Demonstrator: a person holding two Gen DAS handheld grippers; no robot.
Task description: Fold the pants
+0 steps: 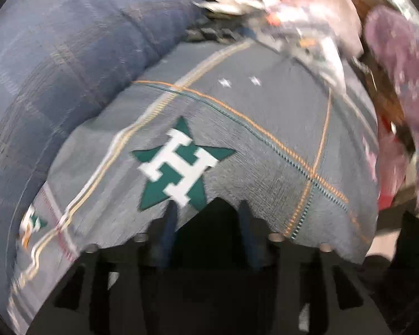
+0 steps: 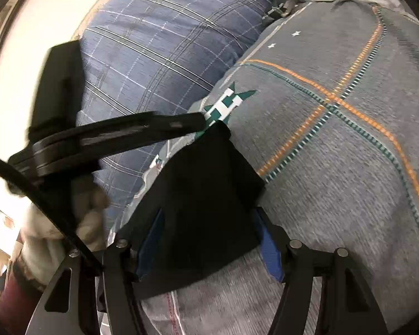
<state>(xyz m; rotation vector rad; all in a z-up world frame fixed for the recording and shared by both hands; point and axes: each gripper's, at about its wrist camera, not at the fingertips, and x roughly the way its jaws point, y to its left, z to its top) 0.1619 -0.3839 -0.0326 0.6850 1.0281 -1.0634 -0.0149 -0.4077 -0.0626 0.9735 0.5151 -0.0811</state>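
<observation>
The black pants (image 2: 201, 195) lie bunched between the blue pads of the right gripper (image 2: 209, 240), soft matte cloth, a rough wedge whose narrow end points away from the camera over the grey bedspread (image 2: 335, 181). Whether those pads are pinching it, I can't tell. Left gripper (image 1: 206, 217): jaws spread, nothing between them, above the woven spread's green star patch (image 1: 178, 164). A plump blue plaid pillow (image 2: 159, 50) sits beyond.
</observation>
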